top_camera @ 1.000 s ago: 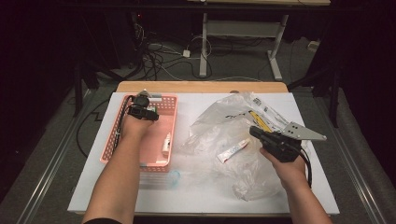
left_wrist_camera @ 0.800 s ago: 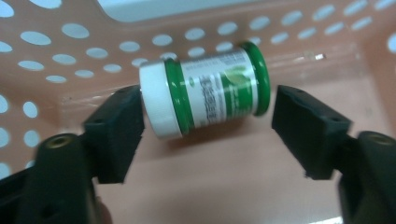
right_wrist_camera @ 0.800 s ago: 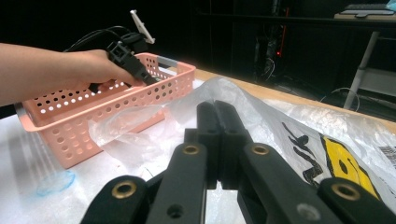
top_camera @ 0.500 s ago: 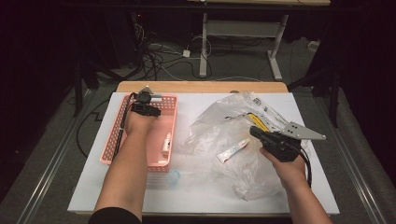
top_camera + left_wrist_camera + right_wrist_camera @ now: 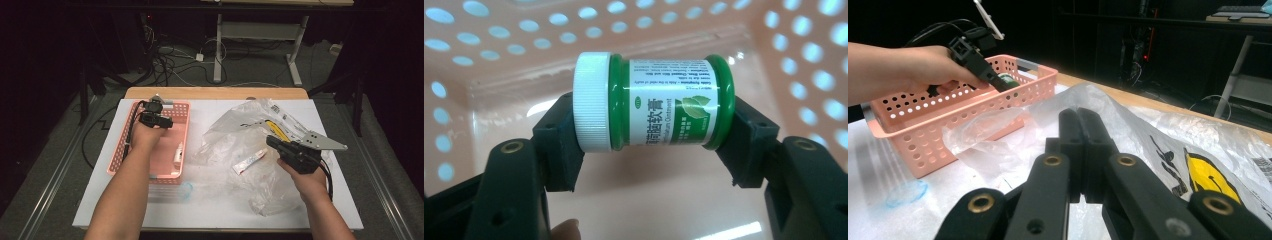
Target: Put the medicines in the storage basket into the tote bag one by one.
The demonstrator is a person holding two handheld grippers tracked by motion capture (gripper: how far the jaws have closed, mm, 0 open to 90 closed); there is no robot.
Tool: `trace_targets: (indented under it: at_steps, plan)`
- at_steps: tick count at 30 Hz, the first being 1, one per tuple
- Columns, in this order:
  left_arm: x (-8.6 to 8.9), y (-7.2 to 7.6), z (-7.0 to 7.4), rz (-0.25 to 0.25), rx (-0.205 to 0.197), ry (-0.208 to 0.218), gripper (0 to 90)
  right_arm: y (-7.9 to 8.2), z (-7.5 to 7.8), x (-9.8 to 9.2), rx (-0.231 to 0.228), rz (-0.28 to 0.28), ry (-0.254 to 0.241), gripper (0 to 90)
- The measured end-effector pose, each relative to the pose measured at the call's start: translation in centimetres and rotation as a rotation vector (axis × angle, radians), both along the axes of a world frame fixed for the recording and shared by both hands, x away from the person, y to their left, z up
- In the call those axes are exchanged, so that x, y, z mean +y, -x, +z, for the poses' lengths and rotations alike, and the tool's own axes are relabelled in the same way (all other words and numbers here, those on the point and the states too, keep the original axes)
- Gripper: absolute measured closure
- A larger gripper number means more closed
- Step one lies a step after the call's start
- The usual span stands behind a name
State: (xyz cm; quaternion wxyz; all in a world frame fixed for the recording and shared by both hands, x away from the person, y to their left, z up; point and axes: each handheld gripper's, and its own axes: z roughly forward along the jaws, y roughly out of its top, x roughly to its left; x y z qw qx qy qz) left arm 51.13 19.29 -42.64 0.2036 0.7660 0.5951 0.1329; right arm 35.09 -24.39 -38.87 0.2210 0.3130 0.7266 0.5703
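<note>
A small green jar [image 5: 659, 102] with a white cap and a printed label lies sideways between the jaws of my left gripper [image 5: 654, 145], which is shut on it. It hangs inside the far end of a pink perforated basket [image 5: 125, 145], close above the floor. From the right gripper view the left gripper [image 5: 998, 80] dips over the basket [image 5: 948, 125] rim, the green jar [image 5: 1007, 79] just showing. My right gripper [image 5: 1080, 125] is shut with nothing in it, over a crumpled clear plastic bag [image 5: 235, 135].
A white and red tube [image 5: 248, 161] lies on the bag just left of the right gripper [image 5: 270, 141]. Another small tube [image 5: 177, 154] rests in the basket's near right corner. A clear bluish round lid [image 5: 185, 190] sits in front of the basket. Cables run on the floor behind the table.
The left hand with the jar has shifted only slightly at the far end of the basket. The right gripper has stayed in place over the bag.
</note>
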Motion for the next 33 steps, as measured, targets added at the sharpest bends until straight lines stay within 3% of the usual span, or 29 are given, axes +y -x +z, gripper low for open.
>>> trace_targets:
  at_steps: [3,7,12,16,21,25,33]
  plan:
    - [-0.1,1.2,0.6,-0.020,-0.016,0.004,34.8,0.1,0.1,0.0,-0.004,0.004,0.000,90.0]
    - [0.0,3.0,1.0,-0.058,-0.035,0.042,34.8,0.2,0.3,0.0,-0.010,0.002,-0.006,90.0]
    - [-0.2,5.4,1.5,-0.108,-0.063,0.032,34.8,0.3,0.5,-0.1,-0.019,0.005,-0.008,90.0]
    - [-0.6,7.8,2.0,-0.155,-0.105,0.044,34.8,0.3,0.6,-0.2,-0.018,0.003,-0.014,90.0]
    - [-1.2,11.0,2.9,-0.204,-0.168,0.094,34.7,0.3,0.6,-0.2,-0.015,0.003,-0.017,90.0]
    - [-2.1,13.3,3.9,-0.256,-0.226,0.126,34.7,0.4,0.6,-0.1,-0.017,0.005,-0.017,90.0]
    - [-5.2,16.6,4.5,-0.375,-0.273,0.161,34.8,0.3,0.5,0.0,-0.011,0.009,-0.012,90.0]
